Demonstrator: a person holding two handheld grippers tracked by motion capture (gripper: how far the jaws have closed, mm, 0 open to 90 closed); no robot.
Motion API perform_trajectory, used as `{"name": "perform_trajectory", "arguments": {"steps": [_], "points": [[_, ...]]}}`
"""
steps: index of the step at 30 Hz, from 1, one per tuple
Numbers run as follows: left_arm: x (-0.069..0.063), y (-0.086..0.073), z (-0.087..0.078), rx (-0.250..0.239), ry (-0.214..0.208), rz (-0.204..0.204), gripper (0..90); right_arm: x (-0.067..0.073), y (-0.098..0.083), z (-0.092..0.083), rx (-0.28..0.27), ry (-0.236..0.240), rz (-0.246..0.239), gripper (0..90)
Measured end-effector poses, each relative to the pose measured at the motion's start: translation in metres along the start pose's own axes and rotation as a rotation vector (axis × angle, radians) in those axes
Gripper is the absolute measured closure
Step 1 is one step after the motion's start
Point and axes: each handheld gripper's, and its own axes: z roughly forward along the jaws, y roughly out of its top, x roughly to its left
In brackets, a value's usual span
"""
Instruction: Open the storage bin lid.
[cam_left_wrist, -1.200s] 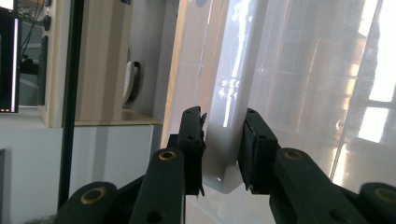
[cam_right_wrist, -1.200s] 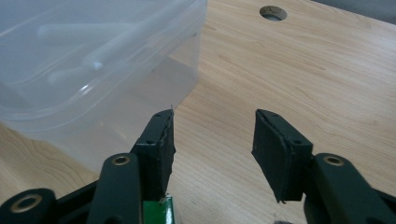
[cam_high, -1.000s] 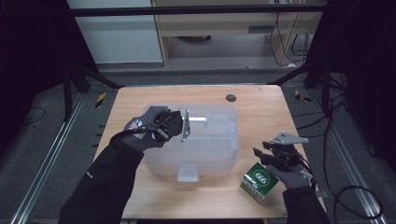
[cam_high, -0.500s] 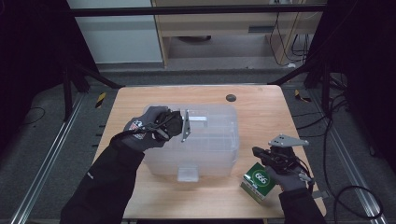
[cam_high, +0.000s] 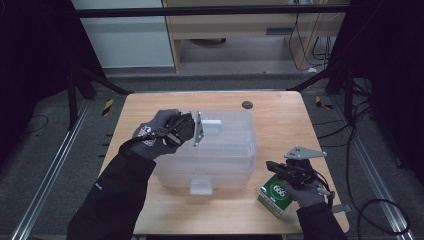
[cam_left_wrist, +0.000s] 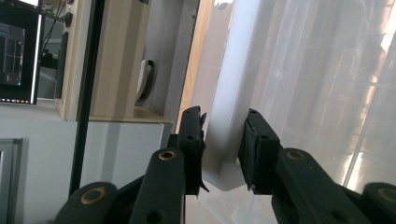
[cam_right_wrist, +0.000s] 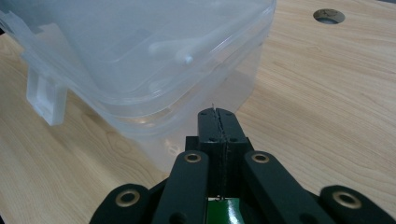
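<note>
Plastic bin (cam_high: 220, 150) mid-table (cam_high: 280, 120); small box (cam_high: 274, 195) just right-front; table hole (cam_high: 247, 104) behind bin.

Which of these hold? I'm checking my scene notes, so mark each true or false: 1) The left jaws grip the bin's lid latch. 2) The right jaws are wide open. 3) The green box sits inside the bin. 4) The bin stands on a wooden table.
1) True: the left gripper clamps the white latch of the clear plastic bin.
2) False: the right gripper has its jaws shut together.
3) False: the green box lies on the table beside the bin, under the right hand.
4) True: the wooden table bears it.
</note>
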Motion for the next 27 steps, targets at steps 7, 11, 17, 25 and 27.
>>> {"name": "perform_trajectory", "arguments": {"steps": [7,11,17,25,27], "points": [[0.01,0.0,0.003,-0.002,-0.001,-0.03,70.2,0.0,-0.001,0.001,-0.005,0.006,0.006,90.0],[0.013,0.0,0.004,-0.006,0.002,-0.046,69.9,0.0,-0.002,0.001,-0.003,0.012,0.012,90.0],[0.018,0.0,0.006,-0.009,0.007,-0.067,69.4,0.0,-0.003,0.002,-0.016,0.014,0.007,90.0],[0.028,0.001,0.012,-0.011,0.028,-0.1,69.0,0.002,-0.002,0.002,-0.039,0.025,0.018,90.0],[0.03,0.001,0.014,-0.016,0.029,-0.119,68.7,0.003,-0.001,0.002,-0.056,0.032,0.018,90.0]]}}
